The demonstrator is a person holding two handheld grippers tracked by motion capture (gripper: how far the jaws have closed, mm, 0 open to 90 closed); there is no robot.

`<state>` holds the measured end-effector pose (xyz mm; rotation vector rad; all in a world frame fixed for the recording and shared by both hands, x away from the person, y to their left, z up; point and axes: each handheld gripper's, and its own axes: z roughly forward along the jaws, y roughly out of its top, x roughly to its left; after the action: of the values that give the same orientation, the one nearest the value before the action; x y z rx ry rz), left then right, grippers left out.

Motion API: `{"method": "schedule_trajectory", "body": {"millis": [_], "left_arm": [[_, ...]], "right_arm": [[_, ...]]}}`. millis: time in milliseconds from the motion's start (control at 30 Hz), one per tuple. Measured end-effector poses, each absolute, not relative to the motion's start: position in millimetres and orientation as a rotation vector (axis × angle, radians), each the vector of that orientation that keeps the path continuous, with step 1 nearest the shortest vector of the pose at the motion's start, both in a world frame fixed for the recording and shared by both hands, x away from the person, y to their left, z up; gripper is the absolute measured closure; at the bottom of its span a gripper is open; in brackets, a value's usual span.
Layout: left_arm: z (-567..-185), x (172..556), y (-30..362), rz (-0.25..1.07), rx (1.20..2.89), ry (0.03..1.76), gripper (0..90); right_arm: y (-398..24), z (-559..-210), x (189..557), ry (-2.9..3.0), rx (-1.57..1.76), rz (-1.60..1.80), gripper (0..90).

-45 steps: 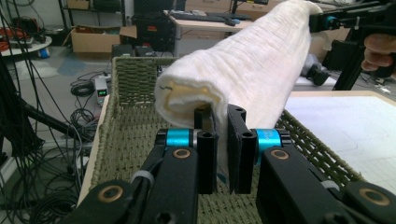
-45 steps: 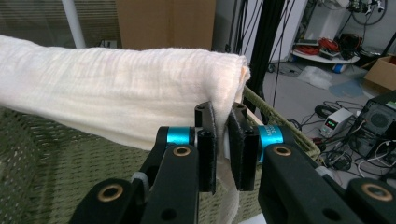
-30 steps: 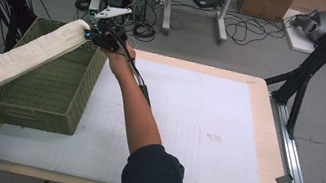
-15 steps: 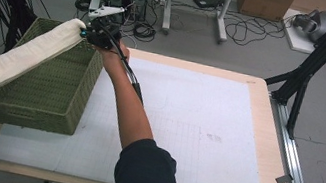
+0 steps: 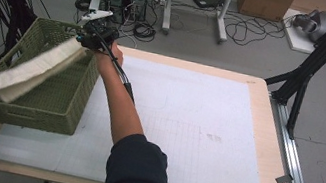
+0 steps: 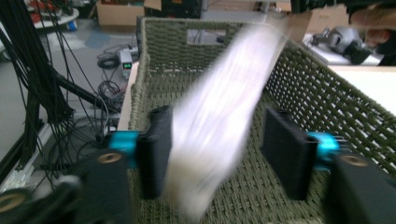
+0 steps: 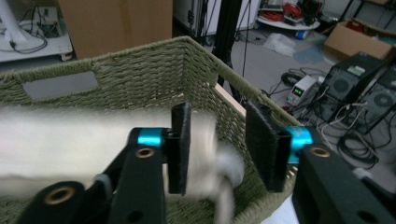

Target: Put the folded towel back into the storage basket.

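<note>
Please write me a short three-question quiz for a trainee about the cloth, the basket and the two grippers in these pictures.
1. True or false: the folded white cloth lies flat on the white foam mat.
2. What sort of container is beneath the cloth? A) a cardboard box B) a green woven basket C) a metal tray
3. How do the jaws of the left gripper and the right gripper stand around the cloth?

Key
1. False: it stretches slantwise over the basket, between the two grippers.
2. B.
3. Both have just been opening; the cloth's ends are between the jaws, blurred, with visible gaps at the pads.
</note>
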<state>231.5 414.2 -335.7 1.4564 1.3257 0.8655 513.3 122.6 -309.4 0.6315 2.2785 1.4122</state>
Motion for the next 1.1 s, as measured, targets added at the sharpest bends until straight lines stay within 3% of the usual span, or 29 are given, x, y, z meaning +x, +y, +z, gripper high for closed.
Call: {"method": "schedule_trajectory", "body": {"millis": [300,567,733,833,1100], "left_arm": [[-329,224,412,0.876,1.436,1.276,37.1],[-326,226,401,0.853,1.407,1.219,33.7],[-322,230,384,0.813,1.384,1.170,26.9],[-324,235,368,0.778,1.404,1.135,19.9],[-329,250,326,0.693,1.442,1.060,19.4]], "right_arm": [[104,-303,511,2.257,0.627,1.436,57.0],[75,-295,501,2.242,0.612,1.473,41.1],[47,-289,492,2.263,0.613,1.539,31.2],[28,-289,482,2.257,0.582,1.524,30.0],[-31,-298,455,2.228,0.622,1.512,22.9]]}}
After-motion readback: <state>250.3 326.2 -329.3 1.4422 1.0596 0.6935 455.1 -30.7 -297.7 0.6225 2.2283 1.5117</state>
